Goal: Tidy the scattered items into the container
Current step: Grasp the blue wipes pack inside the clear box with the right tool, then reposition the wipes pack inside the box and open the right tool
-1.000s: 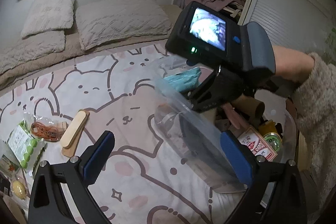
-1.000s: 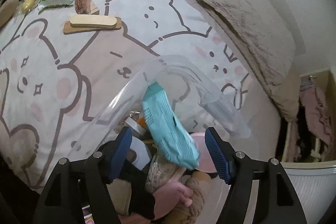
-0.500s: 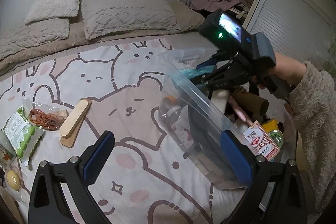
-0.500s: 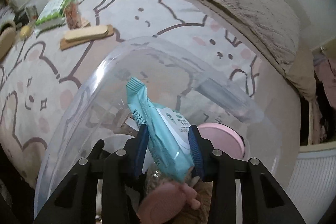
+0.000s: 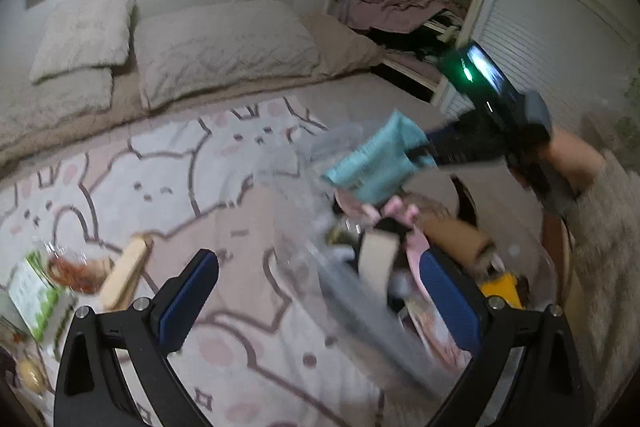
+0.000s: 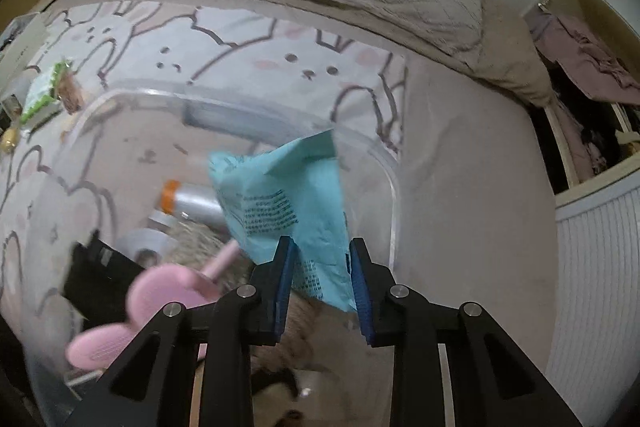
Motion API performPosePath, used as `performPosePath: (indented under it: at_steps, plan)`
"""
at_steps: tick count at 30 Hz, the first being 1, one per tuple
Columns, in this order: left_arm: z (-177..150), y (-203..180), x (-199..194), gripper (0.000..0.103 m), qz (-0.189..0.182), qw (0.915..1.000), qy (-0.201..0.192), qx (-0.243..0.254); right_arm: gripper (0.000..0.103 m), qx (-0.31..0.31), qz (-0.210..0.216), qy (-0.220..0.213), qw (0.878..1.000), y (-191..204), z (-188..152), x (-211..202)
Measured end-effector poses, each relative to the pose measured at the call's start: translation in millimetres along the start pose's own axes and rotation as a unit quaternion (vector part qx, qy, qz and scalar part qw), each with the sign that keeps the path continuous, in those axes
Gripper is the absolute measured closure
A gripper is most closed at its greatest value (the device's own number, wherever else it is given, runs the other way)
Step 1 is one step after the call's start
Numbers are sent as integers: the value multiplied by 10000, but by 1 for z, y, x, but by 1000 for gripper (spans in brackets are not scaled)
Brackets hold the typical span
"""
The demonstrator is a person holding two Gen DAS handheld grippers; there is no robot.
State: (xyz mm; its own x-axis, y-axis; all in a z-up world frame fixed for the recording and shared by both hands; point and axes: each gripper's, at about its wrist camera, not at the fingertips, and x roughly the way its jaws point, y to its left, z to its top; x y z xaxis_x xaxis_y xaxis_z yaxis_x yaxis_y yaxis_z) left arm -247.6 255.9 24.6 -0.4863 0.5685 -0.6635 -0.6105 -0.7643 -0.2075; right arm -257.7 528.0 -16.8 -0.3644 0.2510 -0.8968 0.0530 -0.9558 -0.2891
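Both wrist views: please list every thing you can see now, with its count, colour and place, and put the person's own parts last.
Bin: one, clear plastic, on the bed, partly filled.
Packet: one, teal, above the bin, gripped.
Tube: one, silver with orange cap, in the bin.
Brush: one, pink, in the bin.
Tape roll: one, grey, in the bin.
Wooden strips: seemingly two, tan, stacked on the blanket.
Snack bag: one, green and white, left on the blanket.
Pillows: at least three, beige, at the bed's head.
Blanket: one, rabbit print, on the bed.
Left gripper: open, empty, beside the bin.
Right gripper: shut on the packet.
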Motion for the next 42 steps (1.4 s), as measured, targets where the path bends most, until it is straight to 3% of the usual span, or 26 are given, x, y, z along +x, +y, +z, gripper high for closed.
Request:
performPosePath:
  at_steps: [3, 7, 16, 21, 25, 27, 32, 37, 42]
  plan:
    - [16, -6, 10, 2, 69, 10000, -24, -60, 75, -16, -51, 181, 9998, -6, -10, 14]
    - [18, -8, 17, 2, -32, 9998, 5, -200, 75, 96, 223, 136, 9996, -12, -24, 17]
    - [6, -1, 19, 2, 123, 9993, 181, -293, 74, 295, 414, 40, 9987, -25, -37, -15]
    - [1, 5, 9, 2, 119, 9992, 126, -362, 74, 510, 479, -489, 9964, -31, -37, -49]
    - [-1, 7, 3, 2, 111, 9991, 83, -404, 74, 723, 1062, -1091, 9857, -26, -23, -69]
    - [-4, 7, 0, 2, 108, 9991, 85, -404, 75, 724, 1098, -1137, 9848, -20, -12, -66]
    - [-9, 8, -6, 2, 180, 9993, 77, -328, 75, 783, 879, -847, 9894, -10, 8, -31]
    - [-15, 10, -6, 2, 188, 9993, 134, -299, 74, 852, 286, -39, 9959, -9, -6, 11]
    - [-20, 9, -3, 2, 147, 9993, 165, -317, 74, 845, 448, 28, 9954, -13, -22, 14]
